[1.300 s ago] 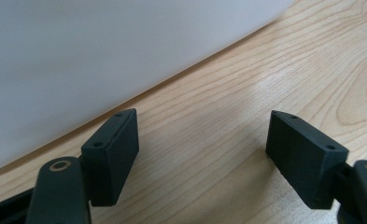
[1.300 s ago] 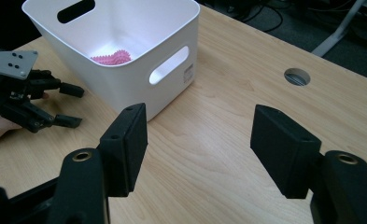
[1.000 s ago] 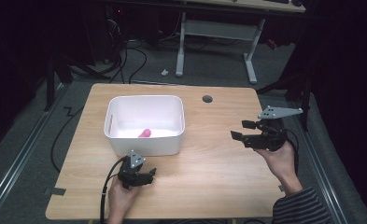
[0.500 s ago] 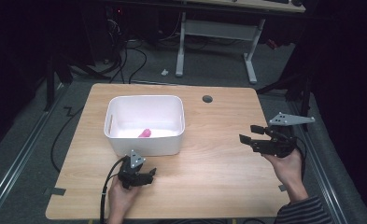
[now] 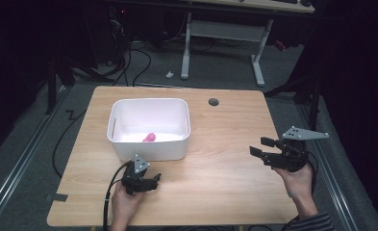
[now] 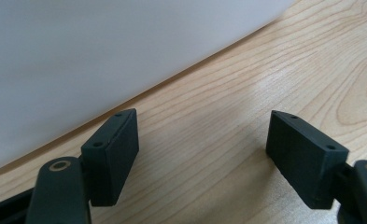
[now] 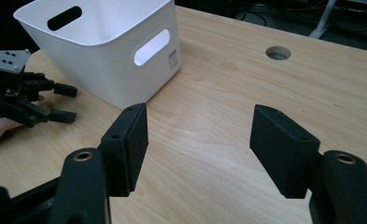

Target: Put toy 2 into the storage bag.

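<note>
Your left hand-held gripper (image 5: 155,179) sits low on the table (image 5: 215,187), just beside the near long wall of the white bin (image 5: 148,150). Its jaws point toward the right of the high view and slightly toward the bin. They are released and stand wide apart over bare wood. In the left gripper view the bin's wall rises right behind them, close but not touching.

Your right hand-held gripper (image 5: 258,147) is held near the table's right edge, well apart from the bin. Its jaws point left across the table toward the bin. They are also released, with a clear gap between the pads and nothing in it but the table top.

The bin stands upright in the far left part of the table. Its long axis runs left to right in the high view, parallel to the table's near edge. The right gripper view shows an oval handle slot (image 7: 151,46) cut in the short end that faces you, with a small label (image 7: 173,59) beside it.

A small pink thing (image 5: 149,137) lies on the bin's floor, close to the near wall and about midway along it. Its long axis is tilted, with the upper end pointing toward the far right. What it is, you cannot tell at this size.

A round hole (image 5: 213,102) in the table lies just beyond the bin's far right corner.
</note>
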`<state>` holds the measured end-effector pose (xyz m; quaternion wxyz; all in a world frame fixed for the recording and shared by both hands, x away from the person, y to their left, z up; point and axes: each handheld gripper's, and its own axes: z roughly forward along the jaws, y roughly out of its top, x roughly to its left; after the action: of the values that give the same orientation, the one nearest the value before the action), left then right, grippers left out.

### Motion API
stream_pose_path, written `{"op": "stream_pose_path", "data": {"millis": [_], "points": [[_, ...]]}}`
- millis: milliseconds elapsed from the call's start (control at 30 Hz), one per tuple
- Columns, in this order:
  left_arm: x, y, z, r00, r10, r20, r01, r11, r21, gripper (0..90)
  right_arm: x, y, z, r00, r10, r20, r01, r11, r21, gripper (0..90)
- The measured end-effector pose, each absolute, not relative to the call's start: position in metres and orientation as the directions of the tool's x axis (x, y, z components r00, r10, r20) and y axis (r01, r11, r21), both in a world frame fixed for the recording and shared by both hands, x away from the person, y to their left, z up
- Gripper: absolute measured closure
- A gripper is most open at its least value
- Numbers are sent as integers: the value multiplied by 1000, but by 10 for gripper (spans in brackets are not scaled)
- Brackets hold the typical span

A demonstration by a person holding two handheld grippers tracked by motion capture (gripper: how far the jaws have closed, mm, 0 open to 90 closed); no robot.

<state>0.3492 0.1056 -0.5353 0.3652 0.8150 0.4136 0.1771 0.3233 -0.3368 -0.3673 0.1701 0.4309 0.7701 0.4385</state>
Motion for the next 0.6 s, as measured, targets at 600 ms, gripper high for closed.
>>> {"op": "stream_pose_path", "data": {"millis": [600], "points": [[349, 106, -535, 595, 804, -14, 545, -391, 742, 258, 317, -342, -401, -559, 811, 172, 541, 199, 817, 371]]}}
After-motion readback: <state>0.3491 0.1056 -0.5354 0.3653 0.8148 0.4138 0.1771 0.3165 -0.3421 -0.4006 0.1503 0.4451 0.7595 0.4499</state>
